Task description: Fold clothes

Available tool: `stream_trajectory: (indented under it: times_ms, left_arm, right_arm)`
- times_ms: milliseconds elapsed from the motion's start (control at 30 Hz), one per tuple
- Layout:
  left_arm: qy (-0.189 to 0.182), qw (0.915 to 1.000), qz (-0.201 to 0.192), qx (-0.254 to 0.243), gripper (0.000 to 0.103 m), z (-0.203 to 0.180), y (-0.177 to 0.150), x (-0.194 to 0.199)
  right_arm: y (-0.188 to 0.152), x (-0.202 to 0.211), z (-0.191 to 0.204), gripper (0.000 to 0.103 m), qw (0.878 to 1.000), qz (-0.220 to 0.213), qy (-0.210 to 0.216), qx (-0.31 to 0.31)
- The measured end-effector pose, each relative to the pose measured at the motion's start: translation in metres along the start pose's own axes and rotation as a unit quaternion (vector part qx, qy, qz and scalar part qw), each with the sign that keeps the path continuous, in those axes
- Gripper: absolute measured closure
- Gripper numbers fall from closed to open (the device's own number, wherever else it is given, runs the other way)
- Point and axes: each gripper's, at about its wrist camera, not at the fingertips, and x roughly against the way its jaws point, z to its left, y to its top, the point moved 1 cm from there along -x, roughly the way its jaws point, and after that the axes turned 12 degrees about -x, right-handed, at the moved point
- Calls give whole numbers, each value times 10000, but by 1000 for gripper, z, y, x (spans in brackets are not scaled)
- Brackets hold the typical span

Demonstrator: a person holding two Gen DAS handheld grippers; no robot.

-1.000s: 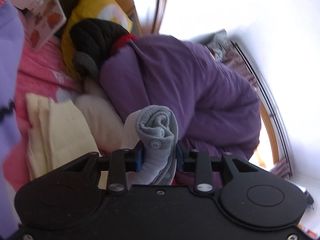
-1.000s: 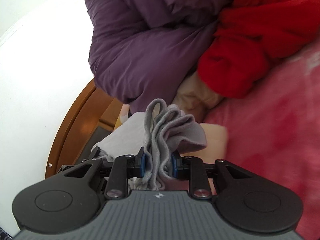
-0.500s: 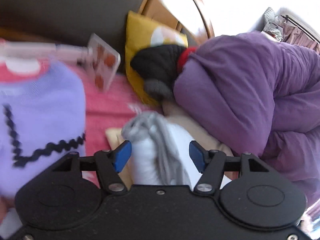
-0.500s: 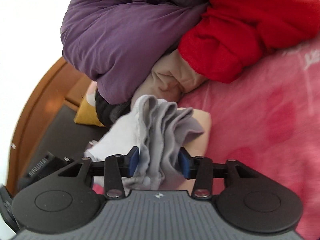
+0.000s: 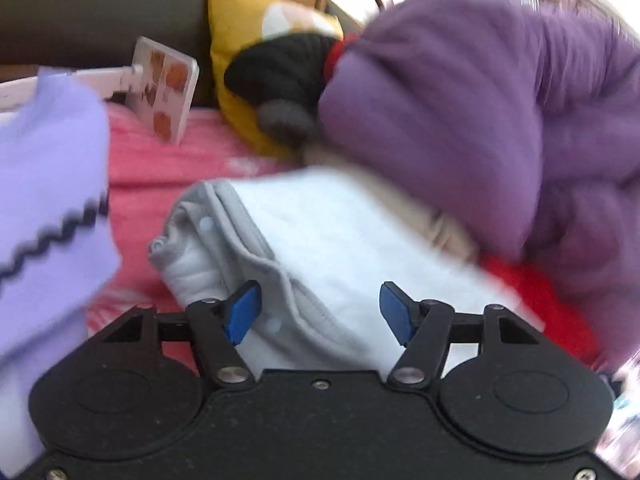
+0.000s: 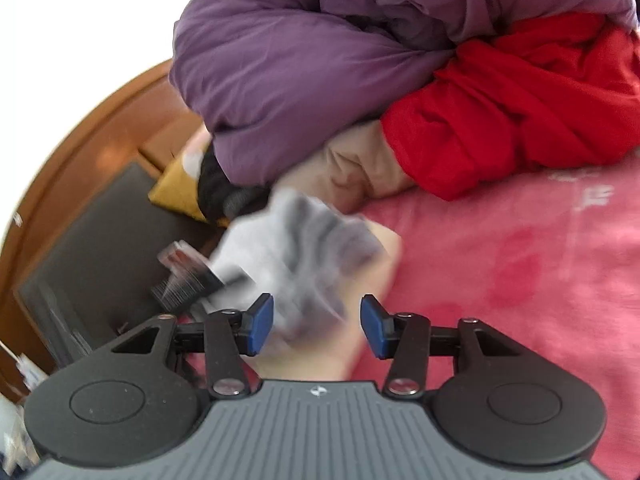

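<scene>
Jaws on my left gripper (image 5: 320, 312) are opening, pads clear of the grey garment (image 5: 320, 248) lying between them on the pink bedspread (image 5: 160, 168). Right gripper (image 6: 317, 326) jaws opening too; same grey garment blurred just ahead, not pinched. Purple duvet (image 6: 288, 72) and red garment (image 6: 512, 112) behind, lilac sweater (image 5: 44, 184) at left.

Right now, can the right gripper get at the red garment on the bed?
Probably yes. The right gripper, jaws opening around the grey garment, has open pink bedspread between it and the red garment, with nothing lying across that path.
</scene>
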Motion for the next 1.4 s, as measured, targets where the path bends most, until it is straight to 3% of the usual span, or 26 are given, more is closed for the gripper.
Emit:
stream_trajectory:
  times_ms: [67,200,300,333,500,667,800,967,1200,1300,1400]
  left_arm:
    - [-129,9998,-147,17,20,-8,8,12]
    - [-195,9991,329,-201,18,-20,3,13]
    - [-249,9972,587,-387,16,-39,-3,25]
    - [-275,9965,652,-450,11,-47,-7,31]
    - [-457,9907,931,-882,8,-95,-42,69]
    - [-738,9724,1502,-1627,8,-148,-105,111]
    - [-968,9461,2052,-2311,8,-189,-166,150]
    - [-1043,9142,2227,-3223,0,-226,-225,209]
    - [-1235,9011,2168,-3545,0,-242,-263,282]
    - [-1220,9037,2043,-3560,0,-245,-268,310]
    - [-1454,8958,2203,-3575,0,-246,-272,326]
  right_arm:
    - [-6,12,-9,36,9995,103,-300,-13]
    - [-16,51,-25,32,9963,167,-814,199]
    - [-22,93,-38,17,9931,71,-1149,214]
    - [-26,110,-45,11,9922,-1,-1238,163]
    - [-48,189,-86,6,9831,-86,-1821,-167]
    - [-72,272,-114,1,9726,-216,-2311,-154]
    - [-94,334,-135,0,9618,-330,-2714,-112]
    - [-119,397,-152,0,9499,-535,-3078,-68]
    - [-152,449,-165,0,9309,-685,-3587,46]
    - [-159,465,-163,0,9210,-754,-3816,184]
    - [-160,481,-157,0,9182,-927,-3845,218]
